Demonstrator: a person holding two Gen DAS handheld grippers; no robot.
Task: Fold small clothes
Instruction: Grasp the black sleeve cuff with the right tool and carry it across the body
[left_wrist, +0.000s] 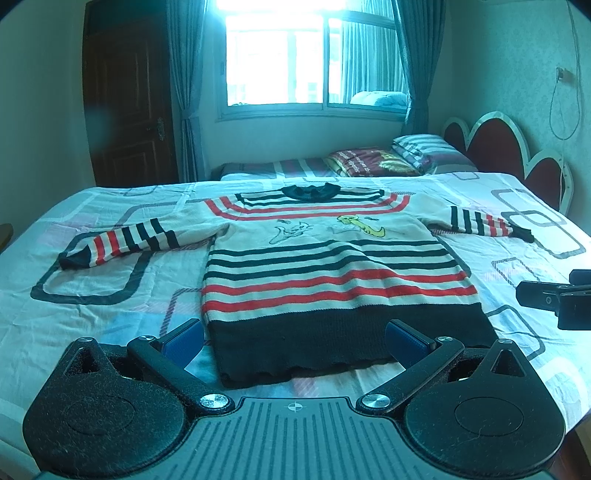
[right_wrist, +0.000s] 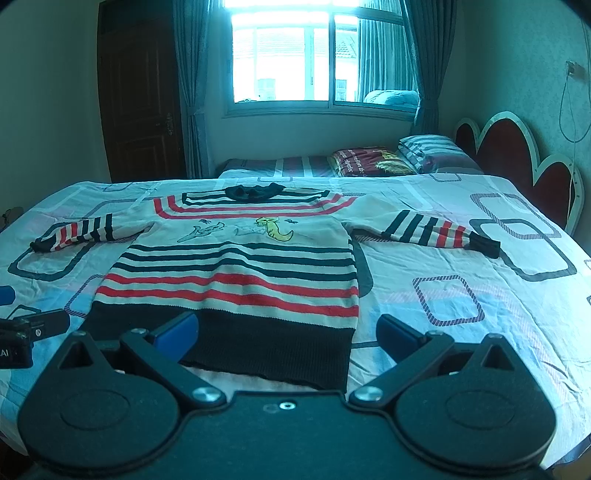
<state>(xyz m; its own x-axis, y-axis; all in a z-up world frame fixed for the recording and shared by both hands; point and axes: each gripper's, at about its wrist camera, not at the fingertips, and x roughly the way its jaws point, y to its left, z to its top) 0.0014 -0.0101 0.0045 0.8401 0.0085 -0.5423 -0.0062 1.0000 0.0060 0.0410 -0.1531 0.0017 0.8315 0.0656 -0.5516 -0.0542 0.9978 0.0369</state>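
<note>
Nearest the lens, left gripper (left_wrist: 295, 338): jaws spread wide, blue pads either side of the sweater's (left_wrist: 332, 269) dark hem (left_wrist: 351, 339), empty; whether a pad brushes the knit or hangs just above it I cannot tell. Right gripper (right_wrist: 286, 332): also wide apart, nothing between the pads; its left pad sits over the hem, its right pad over bare sheet (right_wrist: 480, 332) just beside the sweater's right edge. Each gripper shows at the edge of the other's view, so the two are side by side at the near end of the bed. Sweater: small, striped cream, red and dark, lying face up and flat on the sheet, hem toward the grippers, collar (left_wrist: 310, 192) away. Both sleeves are stretched straight out to the sides, left sleeve (left_wrist: 118, 240) and right sleeve (left_wrist: 487, 221), cuffs well apart from the body. Two cartoon figures across the chest, fully visible. Progress, as judged: garment is spread and smoothed, no fold made yet; sleeves still to come in across the body, then hem to collar, so nearly all the work is left. Beyond the collar: folded bedding and pillows (left_wrist: 399, 155) near the headboard (left_wrist: 509, 147). Farthest: window (left_wrist: 306, 59) with curtains, dark door (left_wrist: 125, 96) at left.
</note>
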